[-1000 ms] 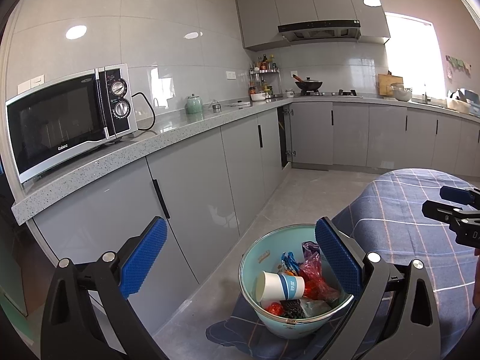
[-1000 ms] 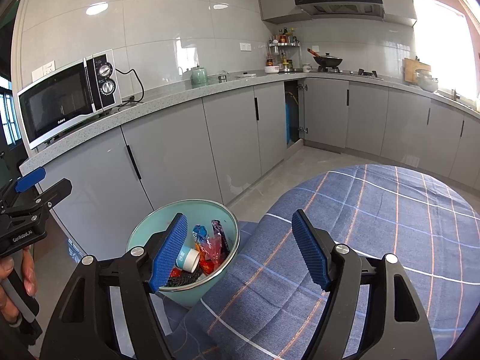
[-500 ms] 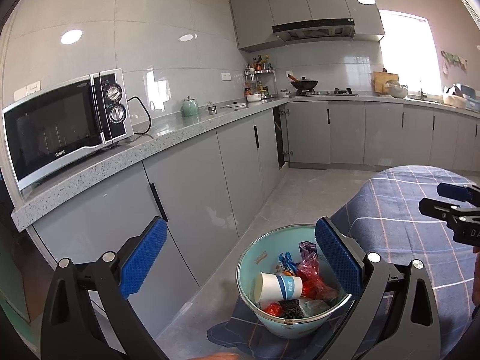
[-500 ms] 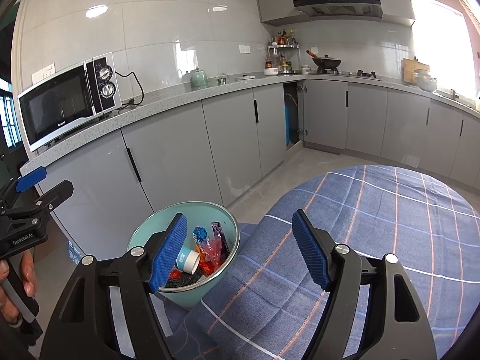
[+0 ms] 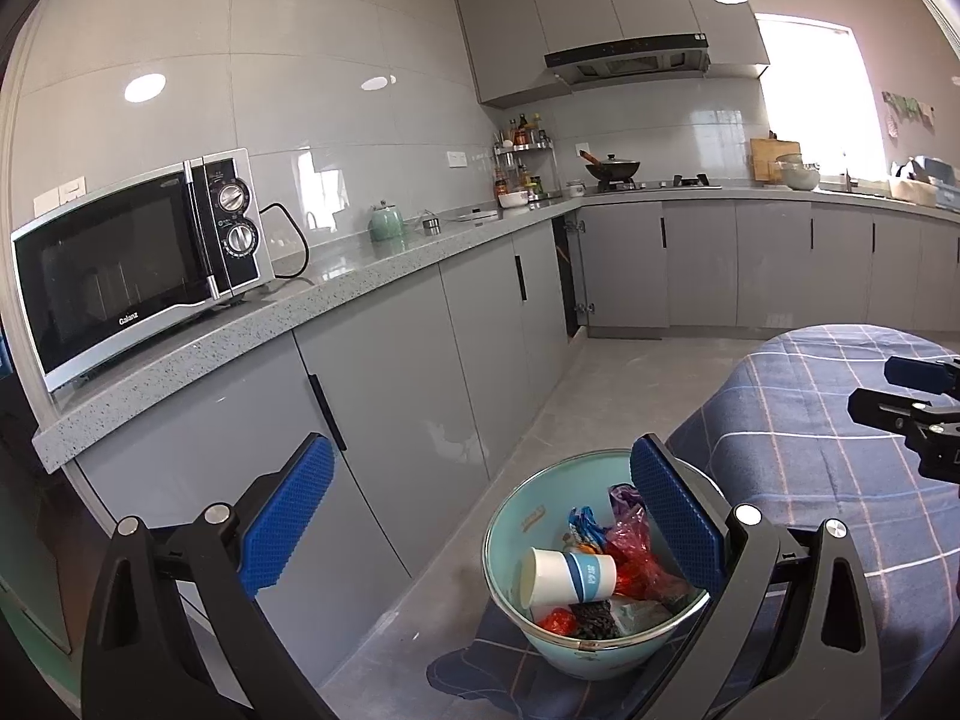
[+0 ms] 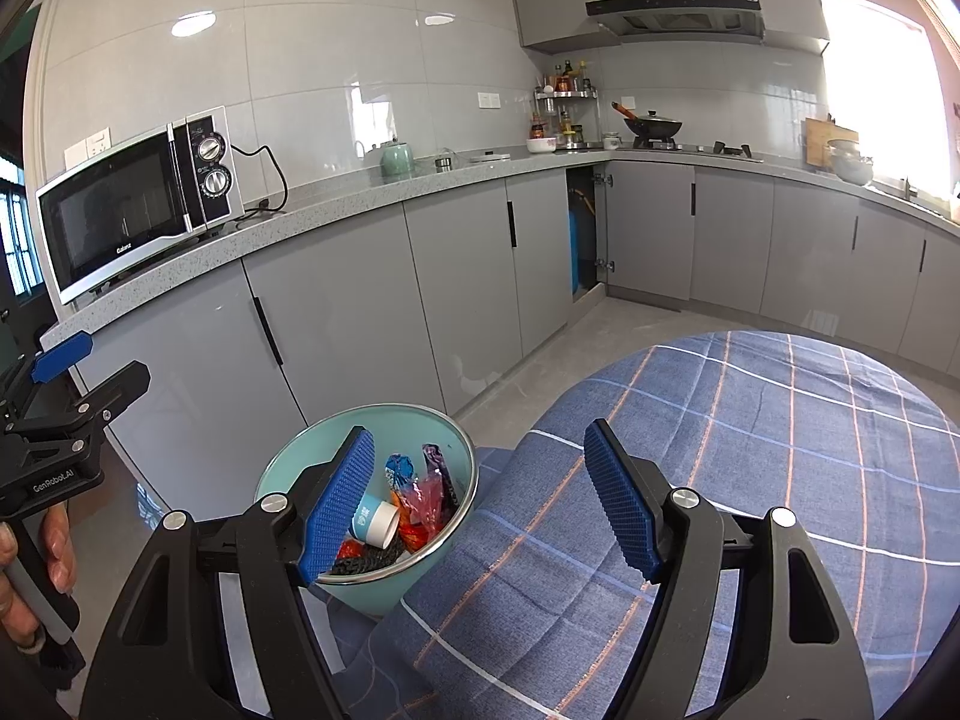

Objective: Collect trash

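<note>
Pale turquoise enamel bin (image 5: 591,654) sits below and ahead of both tongs, beside the blue plaid-cloth surface (image 6: 750,450), probably so trash drops in easily. Inside: white paper cup with blue band (image 5: 567,575), red wrappers. Left tongs (image 5: 480,516) spread, empty; right tongs (image 6: 477,504) spread, empty. Bin floor hidden under litter; right pad of the left tongs covers part of the rim.

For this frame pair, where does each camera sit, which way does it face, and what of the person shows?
Left wrist: on the left gripper, jaws open, looking slightly down over the bin toward the microwave; the right gripper shows at the edge.
Right wrist: on the right gripper, jaws open, above the checked tablecloth; the left gripper and a hand show.
Shared: bin, paper cup, microwave, counter.
</note>
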Action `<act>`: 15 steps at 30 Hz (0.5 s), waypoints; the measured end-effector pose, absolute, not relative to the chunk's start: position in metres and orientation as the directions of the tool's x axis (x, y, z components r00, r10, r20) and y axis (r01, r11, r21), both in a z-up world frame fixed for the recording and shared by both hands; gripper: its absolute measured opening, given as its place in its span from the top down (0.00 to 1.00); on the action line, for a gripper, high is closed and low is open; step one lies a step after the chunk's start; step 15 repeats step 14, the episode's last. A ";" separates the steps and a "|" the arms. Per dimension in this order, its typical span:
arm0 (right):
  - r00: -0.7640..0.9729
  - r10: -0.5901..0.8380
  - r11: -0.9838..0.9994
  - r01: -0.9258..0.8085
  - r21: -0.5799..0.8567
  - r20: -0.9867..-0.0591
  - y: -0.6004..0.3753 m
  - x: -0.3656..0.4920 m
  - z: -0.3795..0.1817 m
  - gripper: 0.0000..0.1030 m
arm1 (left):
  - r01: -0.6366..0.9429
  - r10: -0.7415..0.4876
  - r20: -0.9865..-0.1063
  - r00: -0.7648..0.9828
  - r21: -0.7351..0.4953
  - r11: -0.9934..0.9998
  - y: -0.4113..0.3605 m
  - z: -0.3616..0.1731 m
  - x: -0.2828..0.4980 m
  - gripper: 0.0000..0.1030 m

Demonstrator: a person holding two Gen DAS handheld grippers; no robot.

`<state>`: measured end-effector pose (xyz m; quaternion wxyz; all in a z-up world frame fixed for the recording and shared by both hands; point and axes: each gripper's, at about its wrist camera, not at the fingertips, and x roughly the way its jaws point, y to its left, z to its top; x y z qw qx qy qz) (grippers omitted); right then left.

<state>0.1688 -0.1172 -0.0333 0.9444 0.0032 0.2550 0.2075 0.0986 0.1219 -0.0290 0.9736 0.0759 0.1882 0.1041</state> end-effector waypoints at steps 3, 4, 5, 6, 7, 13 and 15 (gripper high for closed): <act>0.786 0.391 0.915 -0.386 0.113 -0.479 -0.117 0.169 -0.033 0.30 | -0.168 0.228 -0.355 0.907 0.192 0.967 0.120 -0.030 0.099 0.05; 0.786 0.390 0.916 -0.386 0.112 -0.479 -0.118 0.168 -0.033 0.30 | -0.168 0.229 -0.355 0.907 0.194 0.967 0.119 -0.030 0.099 0.05; 0.787 0.389 0.916 -0.386 0.111 -0.478 -0.118 0.168 -0.033 0.30 | -0.165 0.226 -0.355 0.907 0.194 0.967 0.119 -0.030 0.099 0.05; 0.788 0.389 0.916 -0.385 0.110 -0.477 -0.118 0.168 -0.033 0.30 | -0.162 0.224 -0.357 0.907 0.194 0.967 0.119 -0.030 0.099 0.05; 0.789 0.388 0.916 -0.385 0.109 -0.476 -0.118 0.167 -0.033 0.30 | -0.164 0.225 -0.357 0.906 0.195 0.967 0.119 -0.029 0.099 0.05; 0.793 0.381 0.919 -0.379 0.105 -0.476 -0.123 0.166 -0.033 0.30 | -0.153 0.210 -0.360 0.909 0.181 0.972 0.120 -0.028 0.098 0.05; 0.793 0.380 0.920 -0.378 0.104 -0.476 -0.124 0.166 -0.033 0.29 | -0.150 0.206 -0.363 0.909 0.177 0.973 0.120 -0.028 0.098 0.05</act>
